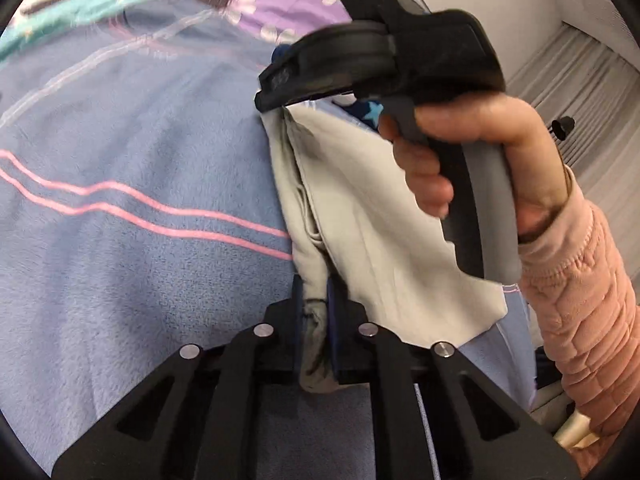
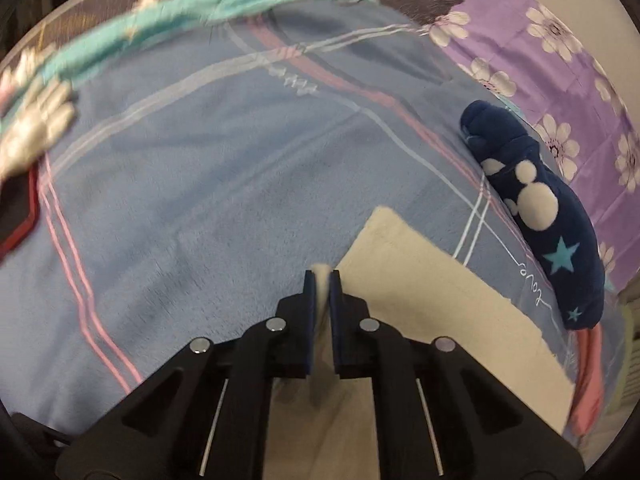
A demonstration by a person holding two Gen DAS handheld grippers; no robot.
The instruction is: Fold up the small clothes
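A small cream-white garment hangs stretched between both grippers above a blue blanket. My left gripper is shut on one bunched end of it. My right gripper is shut on another edge; the cloth spreads to its right. In the left wrist view the right gripper is seen from the side, held by a hand in a pink sleeve, pinching the garment's far end.
A dark blue plush garment with white shapes and stars lies at the blanket's right edge. Purple flowered fabric lies behind it. A teal cloth lies at the back left. A white wall and radiator-like panel are at right.
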